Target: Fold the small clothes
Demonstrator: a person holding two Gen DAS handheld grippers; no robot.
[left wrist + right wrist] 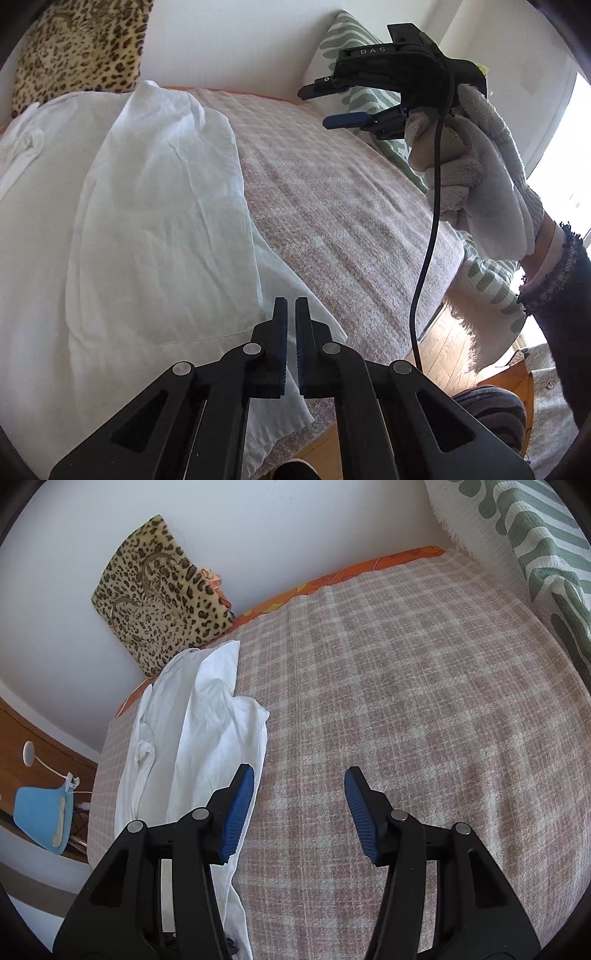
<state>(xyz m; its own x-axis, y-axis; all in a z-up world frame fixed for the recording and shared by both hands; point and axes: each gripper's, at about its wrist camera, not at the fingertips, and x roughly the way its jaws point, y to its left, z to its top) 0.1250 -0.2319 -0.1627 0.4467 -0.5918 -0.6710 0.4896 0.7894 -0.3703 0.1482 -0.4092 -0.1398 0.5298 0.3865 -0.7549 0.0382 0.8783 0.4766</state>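
A white garment (147, 206) lies partly folded on the left side of a pink plaid blanket (332, 206) that covers the bed. My left gripper (291, 302) hovers over the garment's near right edge, its jaws shut with nothing visible between them. A gloved hand (476, 177) holds my right gripper (314, 107) up at the far right, open and empty. In the right wrist view the right gripper (299, 775) stands open above the blanket (406, 701). Its left fingertip (242, 794) overlaps the edge of the white garment (199, 720) in the picture.
A leopard-print cushion (159, 598) leans on the wall at the bed's far left corner. A green-striped throw (354, 40) hangs at the far right. Wooden floor (454, 332) and a dark shoe (491, 410) lie below the bed's edge. A blue chair (40, 816) stands at the left.
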